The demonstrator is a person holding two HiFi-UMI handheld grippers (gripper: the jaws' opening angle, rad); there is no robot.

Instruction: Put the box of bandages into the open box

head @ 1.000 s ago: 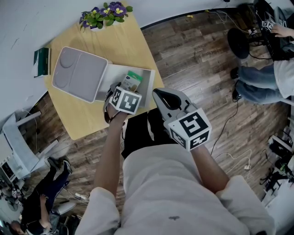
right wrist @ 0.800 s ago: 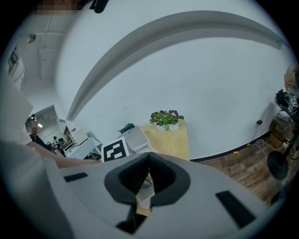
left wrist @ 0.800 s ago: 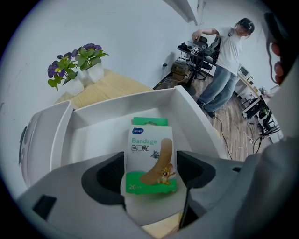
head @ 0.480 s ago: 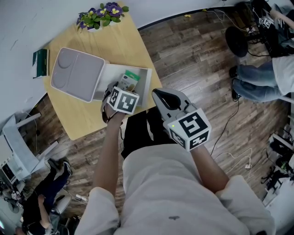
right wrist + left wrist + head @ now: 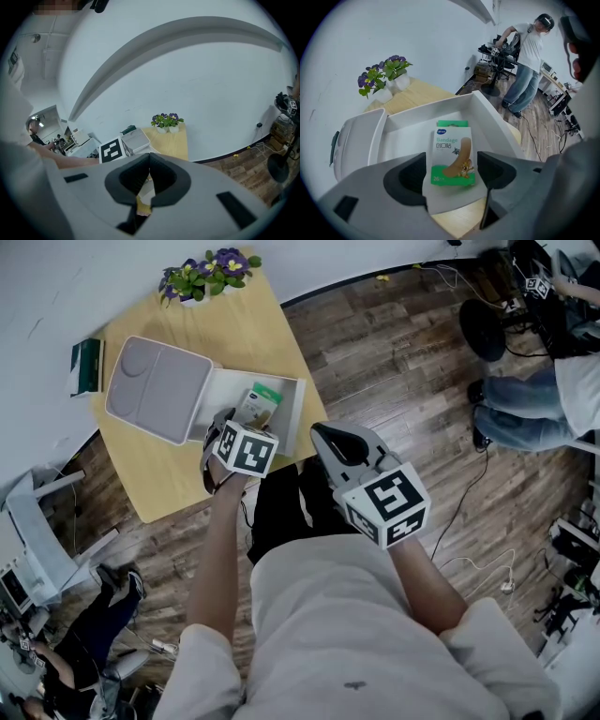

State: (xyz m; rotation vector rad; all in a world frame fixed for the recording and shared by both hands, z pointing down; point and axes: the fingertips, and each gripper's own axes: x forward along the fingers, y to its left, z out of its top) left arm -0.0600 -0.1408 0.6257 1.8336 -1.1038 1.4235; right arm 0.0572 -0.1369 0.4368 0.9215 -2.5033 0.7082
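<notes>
We count one flat cardboard box of bandages (image 5: 452, 152), green and white, printed "Bandage" above a tan cartoon strip. It lies on the floor of the single smooth white open box (image 5: 490, 117) on the pale wooden surface (image 5: 253, 334). Our left hand-held gripper (image 5: 451, 171) has its two grey jaws spread wide, gripping nothing. The right hand-held gripper (image 5: 149, 161) is pressed closed and empty.

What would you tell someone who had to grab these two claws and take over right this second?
Left claw: open; the box of bandages shows between its jaws but looks unpinched.
Right claw: shut, empty, held aside.
Box of bandages: lying inside the open box.
Done: placement, apparently.
Left: draw the left claw clear and check that the bandages stay put.
</notes>
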